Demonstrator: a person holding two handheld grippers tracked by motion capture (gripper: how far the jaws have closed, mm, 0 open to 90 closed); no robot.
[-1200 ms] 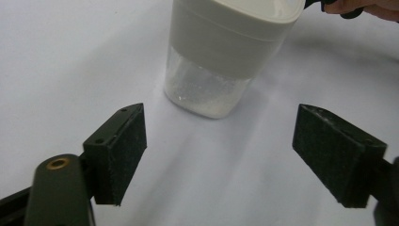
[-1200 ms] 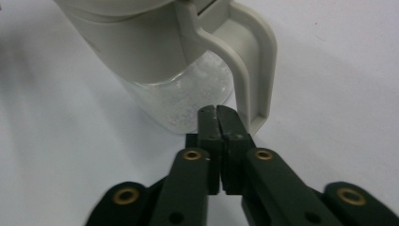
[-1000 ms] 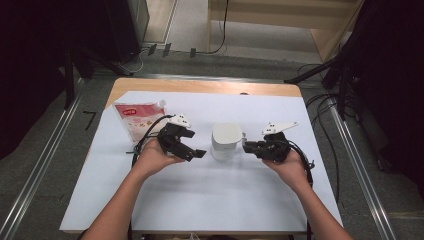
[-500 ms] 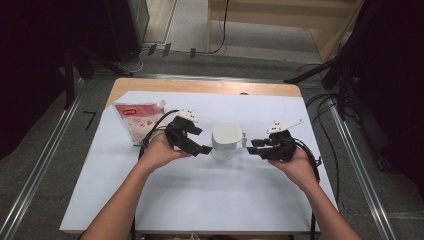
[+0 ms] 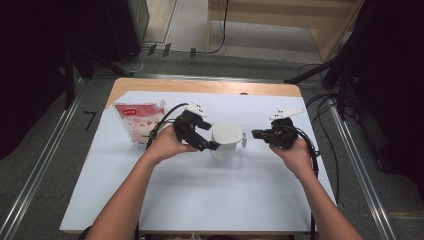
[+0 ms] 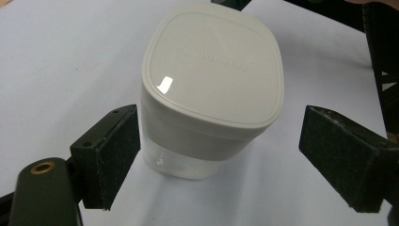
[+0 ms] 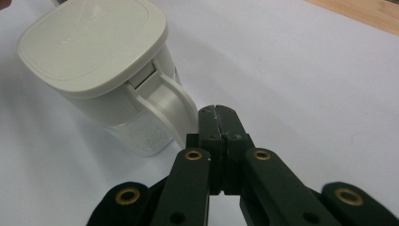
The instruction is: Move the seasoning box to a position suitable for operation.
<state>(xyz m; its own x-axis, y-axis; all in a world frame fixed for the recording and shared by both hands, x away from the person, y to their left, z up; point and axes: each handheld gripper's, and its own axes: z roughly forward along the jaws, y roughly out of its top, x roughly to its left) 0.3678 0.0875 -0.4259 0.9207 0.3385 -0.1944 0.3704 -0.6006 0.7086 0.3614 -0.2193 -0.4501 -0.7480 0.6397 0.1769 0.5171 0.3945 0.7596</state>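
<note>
High view: a lidded white container (image 5: pixel 226 140) stands upright near the middle of the white sheet on the bench (image 5: pixel 200 86), with a red-and-white pouch (image 5: pixel 137 121) lying well apart at its 9 o'clock. The left tongs (image 5: pixel 212 146) come in from 9 o'clock and reach the container's side. In the left gripper view the two black pads (image 6: pixel 110 155) stand wide apart, one on each side of the container (image 6: pixel 214 84); the nearer pad sits just beside the wall, the other clear of it, so nothing is gripped yet. The right tongs (image 5: pixel 256 133) sit at the container's 3 o'clock; in the right gripper view their jaws have just been closing and now meet with nothing between them, the tip (image 7: pixel 217 112) just beside the container's handle (image 7: pixel 174 106), and I cannot tell whether it touches.

The step in hand looks like bracing the container for work on its lid. Next, the left tongs likely need to squeeze onto the body, below the lid's rim, while the right tongs reopen before taking the handle or the lid's edge.
</note>
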